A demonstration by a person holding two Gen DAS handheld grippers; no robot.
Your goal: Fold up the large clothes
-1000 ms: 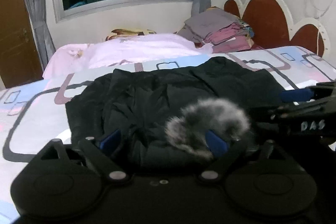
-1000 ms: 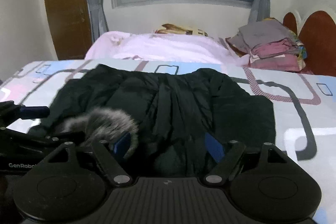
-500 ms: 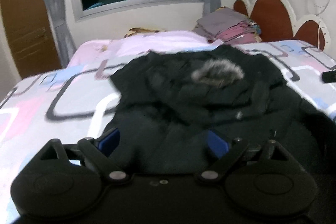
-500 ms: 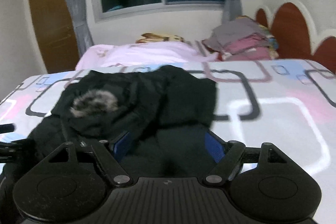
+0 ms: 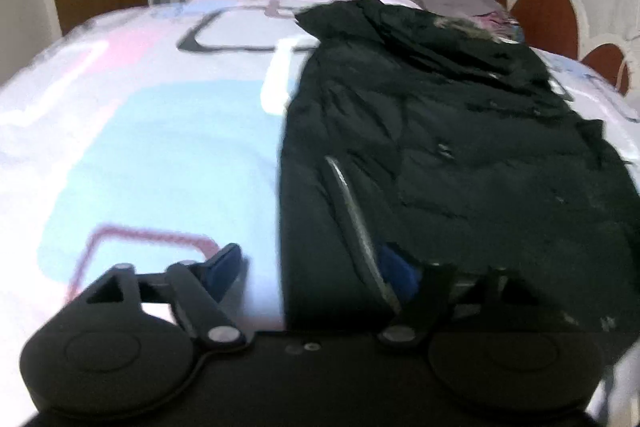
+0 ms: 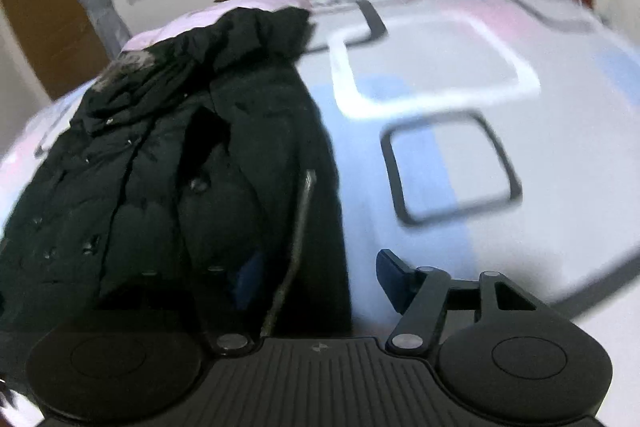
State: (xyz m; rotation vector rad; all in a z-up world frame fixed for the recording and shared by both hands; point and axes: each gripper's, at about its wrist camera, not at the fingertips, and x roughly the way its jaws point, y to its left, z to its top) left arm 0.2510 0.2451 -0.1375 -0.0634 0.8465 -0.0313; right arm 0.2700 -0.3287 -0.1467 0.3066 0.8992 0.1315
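Black padded coat (image 5: 440, 131) lies lengthwise on the bed (image 5: 160, 131), fur-trimmed hood (image 5: 464, 23) at far end. Left claw (image 5: 316, 269) and right claw (image 6: 320, 277) are both spread apart, each straddling a near hem corner, nothing pinched yet. My read: coat is laid out, no clear fold made. All folding left.

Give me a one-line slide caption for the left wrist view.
Left gripper, fingers open, straddles the near edge of a black fur-trimmed coat spread on a patterned bedsheet.
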